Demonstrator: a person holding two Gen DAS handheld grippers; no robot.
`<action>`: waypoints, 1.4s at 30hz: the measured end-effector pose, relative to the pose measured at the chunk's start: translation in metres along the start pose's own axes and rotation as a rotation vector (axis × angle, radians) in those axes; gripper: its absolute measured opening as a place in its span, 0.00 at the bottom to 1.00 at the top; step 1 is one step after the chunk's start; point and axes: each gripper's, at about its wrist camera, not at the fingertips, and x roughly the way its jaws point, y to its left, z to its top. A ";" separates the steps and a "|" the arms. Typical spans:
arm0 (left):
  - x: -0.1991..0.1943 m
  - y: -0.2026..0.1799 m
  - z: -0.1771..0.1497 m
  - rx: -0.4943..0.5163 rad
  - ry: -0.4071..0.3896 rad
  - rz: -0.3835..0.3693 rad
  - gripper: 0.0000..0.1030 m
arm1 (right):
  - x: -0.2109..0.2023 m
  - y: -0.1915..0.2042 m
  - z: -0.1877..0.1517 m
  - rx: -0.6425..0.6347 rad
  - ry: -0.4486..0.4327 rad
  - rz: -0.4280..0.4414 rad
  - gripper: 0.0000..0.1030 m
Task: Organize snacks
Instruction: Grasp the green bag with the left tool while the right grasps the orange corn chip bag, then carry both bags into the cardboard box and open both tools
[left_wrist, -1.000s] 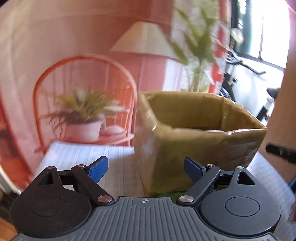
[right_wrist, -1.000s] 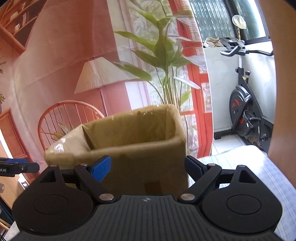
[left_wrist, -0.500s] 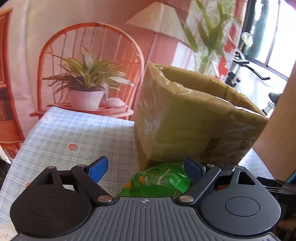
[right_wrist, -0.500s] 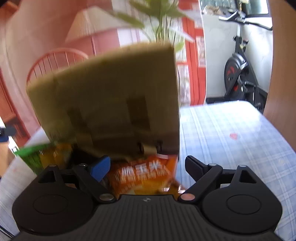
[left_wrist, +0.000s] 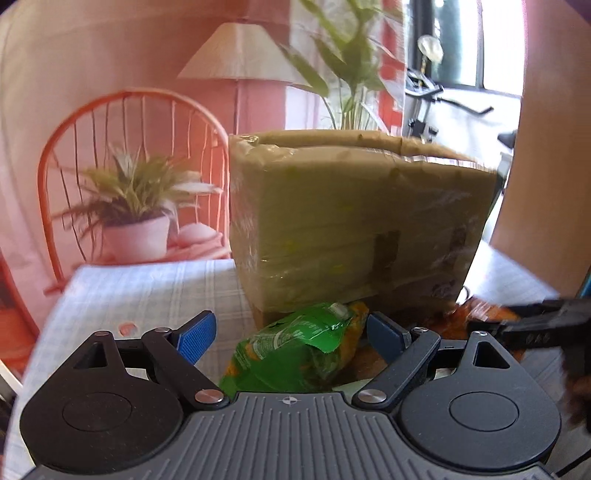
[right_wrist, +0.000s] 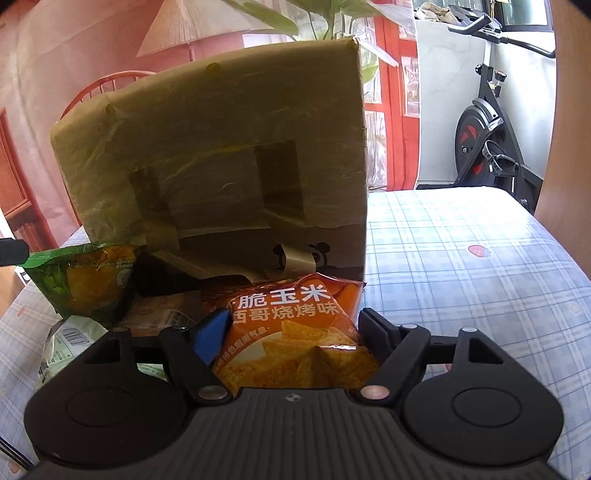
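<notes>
Between the right gripper's (right_wrist: 291, 334) spread jaws lies the orange corn-chip bag (right_wrist: 295, 332), against the foot of the taped cardboard box (right_wrist: 221, 147) at twelve o'clock. At ten o'clock sits the green snack bag (right_wrist: 83, 282), which the left gripper (left_wrist: 286, 334) straddles, jaws also apart. Closing too hard could crush chips or burst either puffy bag; slick film may slip free.

Tan tape-wrapped cardboard box (right_wrist: 221, 147), orange crinkly chip bag (right_wrist: 291, 332) with white lettering, green-and-yellow snack packet (left_wrist: 295, 350), blue-and-white checked tablecloth (right_wrist: 461, 258) dotted with pink strawberries, blue finger pads (left_wrist: 194, 334) on black grippers.
</notes>
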 end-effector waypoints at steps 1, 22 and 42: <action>0.002 -0.003 -0.002 0.021 0.005 0.000 0.88 | 0.000 0.000 0.000 0.003 0.000 0.002 0.76; 0.066 -0.013 -0.020 0.281 0.134 -0.078 0.86 | 0.000 -0.006 -0.005 0.062 0.019 0.035 0.74; 0.006 0.033 -0.003 -0.066 -0.017 -0.132 0.62 | -0.020 0.000 -0.013 0.090 -0.032 0.021 0.66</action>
